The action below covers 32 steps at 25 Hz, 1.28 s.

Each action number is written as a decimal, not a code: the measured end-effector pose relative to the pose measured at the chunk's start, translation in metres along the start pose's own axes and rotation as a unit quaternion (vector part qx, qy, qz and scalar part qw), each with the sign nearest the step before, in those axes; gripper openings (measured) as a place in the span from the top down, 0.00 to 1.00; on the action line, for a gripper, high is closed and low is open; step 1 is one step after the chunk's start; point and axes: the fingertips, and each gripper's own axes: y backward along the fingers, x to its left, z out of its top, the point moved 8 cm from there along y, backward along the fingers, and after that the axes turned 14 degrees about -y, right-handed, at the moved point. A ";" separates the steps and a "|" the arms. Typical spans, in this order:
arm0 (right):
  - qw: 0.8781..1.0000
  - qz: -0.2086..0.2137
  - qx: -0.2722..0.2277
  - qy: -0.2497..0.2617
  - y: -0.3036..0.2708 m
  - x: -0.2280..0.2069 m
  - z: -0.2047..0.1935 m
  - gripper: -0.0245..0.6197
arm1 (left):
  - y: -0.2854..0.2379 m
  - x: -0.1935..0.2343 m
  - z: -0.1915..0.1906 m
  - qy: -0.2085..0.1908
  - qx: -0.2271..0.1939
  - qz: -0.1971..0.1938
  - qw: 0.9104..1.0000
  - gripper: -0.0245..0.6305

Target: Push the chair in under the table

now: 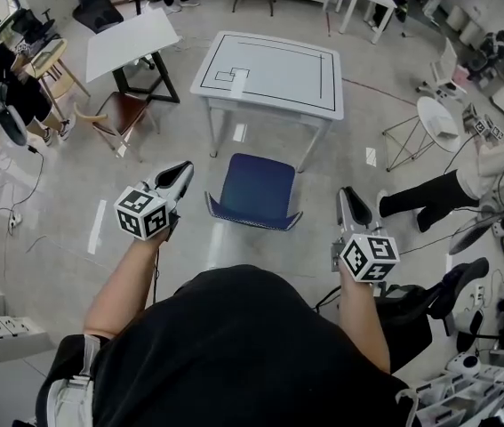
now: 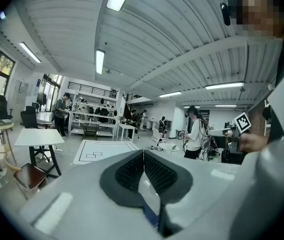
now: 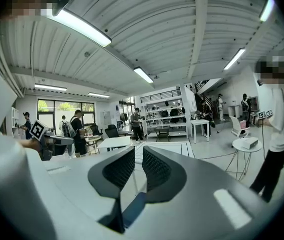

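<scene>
Left claw (image 1: pixel 183 169), right claw (image 1: pixel 348 194) outstretched, flanking chair (image 1: pixel 256 185).

The blue padded chair (image 1: pixel 256 189) stands on the pale grey floor (image 1: pixel 74 238) just in front of the near edge of the white square table with black lines (image 1: pixel 269 74), in line with the gap between its two near legs. That gap looks open. Bare floor runs along both sides of the chair, and nothing lies between its back and the left gripper (image 1: pixel 183 169) or the right gripper (image 1: pixel 348 194). To the left, a brown wooden chair (image 1: pixel 120 114) stands well apart. To the right, a person's black-trousered leg (image 1: pixel 420 196) stretches across the floor near the right gripper. A round white side table (image 1: pixel 436 118) stands beyond it.
</scene>
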 end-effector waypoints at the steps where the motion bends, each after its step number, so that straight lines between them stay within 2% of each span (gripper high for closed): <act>1: 1.000 0.001 0.000 -0.001 0.001 -0.002 -0.001 0.84 | 0.000 -0.003 0.000 0.000 0.000 0.001 1.000 0.79; 9: 1.000 0.012 -0.003 -0.023 0.005 -0.023 -0.007 0.85 | -0.004 -0.024 -0.005 0.000 0.012 0.008 1.000 0.79; 20: 0.999 0.022 0.020 -0.038 0.004 -0.042 -0.016 0.85 | -0.014 -0.040 -0.006 0.003 0.029 0.008 1.000 0.79; 32: 0.998 0.022 0.046 -0.032 -0.019 -0.043 -0.022 0.84 | -0.029 -0.023 -0.021 0.019 0.040 0.002 0.999 0.79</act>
